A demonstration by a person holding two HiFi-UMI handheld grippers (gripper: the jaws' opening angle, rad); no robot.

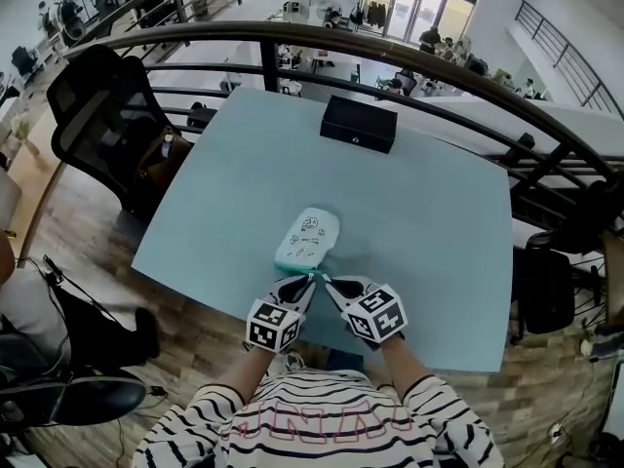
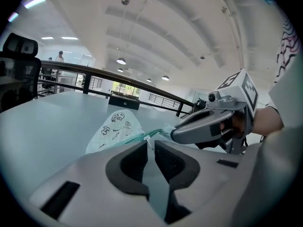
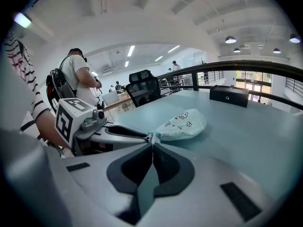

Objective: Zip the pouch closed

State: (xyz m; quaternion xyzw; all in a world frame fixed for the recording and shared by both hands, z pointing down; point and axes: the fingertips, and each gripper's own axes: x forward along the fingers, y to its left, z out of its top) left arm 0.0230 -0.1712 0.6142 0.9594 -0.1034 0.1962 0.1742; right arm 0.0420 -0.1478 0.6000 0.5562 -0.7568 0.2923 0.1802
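Right gripper [image 3: 152, 143] had its jaws fully together on the near end of the pouch [image 1: 308, 238], probably to anchor the fabric so the zip had something to pull against. Left gripper [image 2: 150, 143] jaws were drawn in to a narrow slit with the small white zipper pull [image 2: 147, 139] at their tips; it looked nipped, though actual pad contact was hard to confirm. The pouch body lay flat on the worktop [image 1: 419, 222], running straight out beyond both sets of jaw tips, which nearly met at its near end. The slider and how far the teeth were closed were too small to make out.
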